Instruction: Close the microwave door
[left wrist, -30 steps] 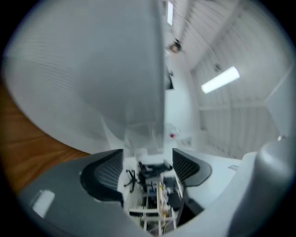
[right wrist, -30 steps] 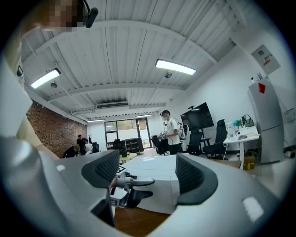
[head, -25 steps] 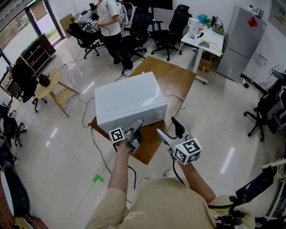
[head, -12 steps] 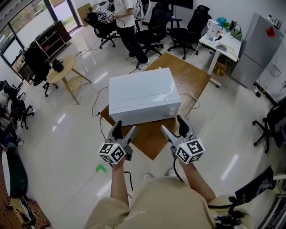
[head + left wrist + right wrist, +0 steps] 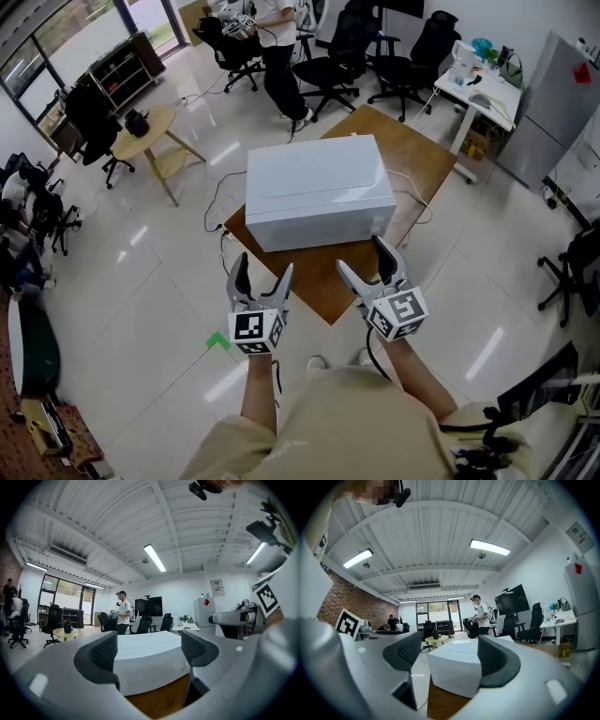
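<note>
A white microwave (image 5: 319,187) sits on a low wooden table (image 5: 424,155), and no door stands out from its box. It also shows between the jaws in the left gripper view as the microwave (image 5: 145,663) and in the right gripper view as the microwave (image 5: 457,665). My left gripper (image 5: 263,267) hovers short of the table's near corner, clear of the microwave; its jaws are opening with nothing between them. My right gripper (image 5: 361,255) hangs over the table's near edge, its jaws closing slightly on nothing. Both point about level at the microwave.
A person (image 5: 277,37) stands among black office chairs (image 5: 412,56) at the back. A round wooden side table (image 5: 141,131) is at the left, a white desk (image 5: 478,89) and a grey cabinet (image 5: 548,103) at the right. Cables (image 5: 220,202) run over the glossy floor.
My left gripper has drawn back from the microwave's front, risen and rolled so its marker cube faces up, and its jaws have spread. The right gripper has shifted only a little.
</note>
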